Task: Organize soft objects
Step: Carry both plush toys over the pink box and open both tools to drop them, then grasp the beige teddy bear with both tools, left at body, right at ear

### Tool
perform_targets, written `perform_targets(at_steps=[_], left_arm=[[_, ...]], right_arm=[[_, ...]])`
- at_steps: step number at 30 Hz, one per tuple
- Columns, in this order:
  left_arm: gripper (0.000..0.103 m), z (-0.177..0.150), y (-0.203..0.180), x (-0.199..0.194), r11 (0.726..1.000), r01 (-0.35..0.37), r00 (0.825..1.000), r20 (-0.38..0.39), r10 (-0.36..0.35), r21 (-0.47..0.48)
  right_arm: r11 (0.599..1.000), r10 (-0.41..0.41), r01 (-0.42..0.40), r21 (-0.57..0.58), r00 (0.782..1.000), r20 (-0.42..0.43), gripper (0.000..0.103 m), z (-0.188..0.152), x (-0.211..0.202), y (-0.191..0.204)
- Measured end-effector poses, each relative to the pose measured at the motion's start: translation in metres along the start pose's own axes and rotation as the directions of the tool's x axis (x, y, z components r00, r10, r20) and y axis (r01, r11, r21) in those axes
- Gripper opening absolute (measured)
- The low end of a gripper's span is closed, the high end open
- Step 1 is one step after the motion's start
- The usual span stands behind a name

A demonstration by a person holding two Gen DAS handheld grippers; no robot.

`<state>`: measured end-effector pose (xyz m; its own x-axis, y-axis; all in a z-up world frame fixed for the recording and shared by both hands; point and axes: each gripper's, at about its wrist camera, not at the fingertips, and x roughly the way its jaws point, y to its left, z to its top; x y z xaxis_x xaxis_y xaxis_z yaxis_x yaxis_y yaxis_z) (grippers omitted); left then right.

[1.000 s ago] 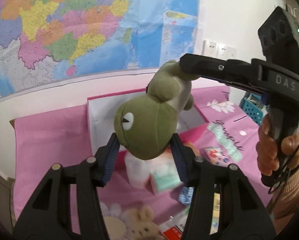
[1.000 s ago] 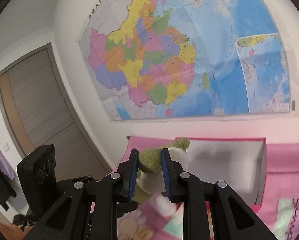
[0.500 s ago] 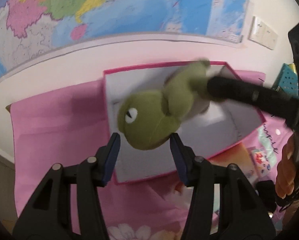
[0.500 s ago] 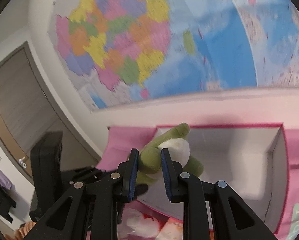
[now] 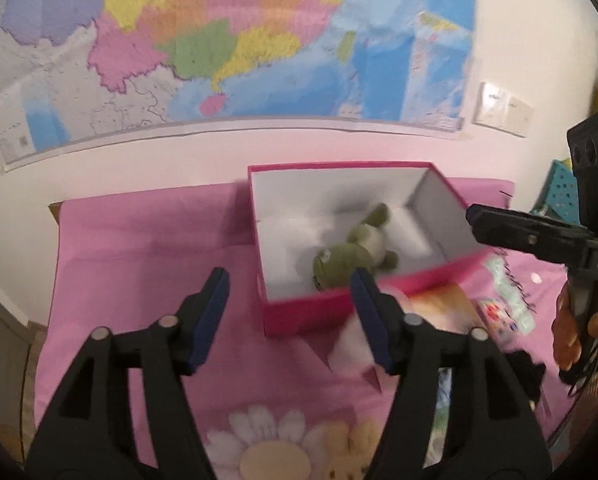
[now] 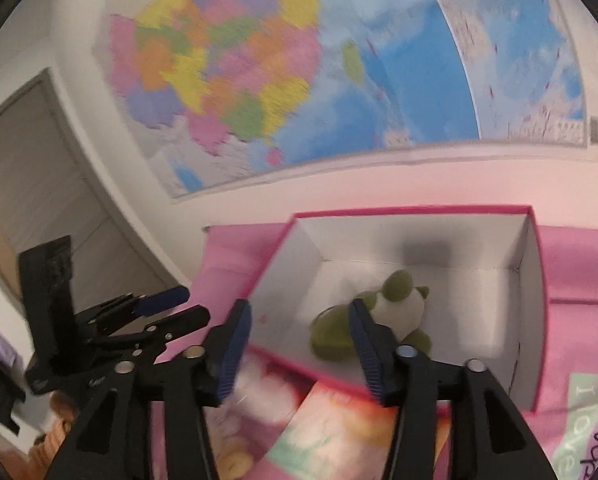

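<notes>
Frog (image 5: 349, 258), a plush green toy with a white belly, is seen lying on the white floor of the box (image 5: 299, 316), a pink rectangular carton. Left gripper (image 5: 289, 314) and right gripper (image 6: 301, 350) have just opened; nothing is held between either's jaws. "DAS" is printed on the right gripper.

An olive-green plush frog with a white belly (image 5: 353, 252) lies in a magenta cardboard box with white inside walls (image 5: 299, 316), frame centre; pink flower-printed cloth (image 5: 147, 240) below.
</notes>
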<state>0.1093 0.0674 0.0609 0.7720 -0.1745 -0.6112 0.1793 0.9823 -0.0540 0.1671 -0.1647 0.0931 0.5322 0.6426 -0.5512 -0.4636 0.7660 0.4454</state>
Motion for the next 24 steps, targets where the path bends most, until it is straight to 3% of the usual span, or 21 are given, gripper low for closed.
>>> perform_targets(at_steps=[3, 9, 13, 17, 24], left_arm=[[0.067, -0.023, -0.004, -0.016, 1.0, 0.015, 1.0, -0.001, -0.015, 0.006], [0.067, -0.072, -0.01, -0.027, 1.0, 0.013, 0.998, -0.062, -0.013, 0.0], [0.067, -0.101, -0.007, -0.026, 0.997, 0.059, 0.991, -0.119, -0.065, -0.056], [0.067, -0.126, -0.008, -0.026, 0.995, 0.058, 0.984, -0.165, -0.071, -0.082], [0.067, -0.152, -0.018, -0.031, 0.99, 0.106, 0.972, -0.199, -0.123, -0.091]], right_arm=[[0.997, 0.045, -0.046, -0.064, 0.999, -0.02, 0.068, -0.016, -0.02, 0.02], [0.983, 0.141, -0.16, -0.088, 0.971, -0.192, 0.069, -0.068, -0.017, 0.045], [0.986, 0.138, -0.157, -0.053, 0.955, -0.263, 0.069, -0.094, 0.003, 0.048], [0.988, 0.145, -0.156, -0.009, 0.934, -0.328, 0.069, -0.115, 0.023, 0.047], [0.992, 0.125, -0.129, 0.019, 0.908, -0.4, 0.069, -0.125, 0.061, 0.056]])
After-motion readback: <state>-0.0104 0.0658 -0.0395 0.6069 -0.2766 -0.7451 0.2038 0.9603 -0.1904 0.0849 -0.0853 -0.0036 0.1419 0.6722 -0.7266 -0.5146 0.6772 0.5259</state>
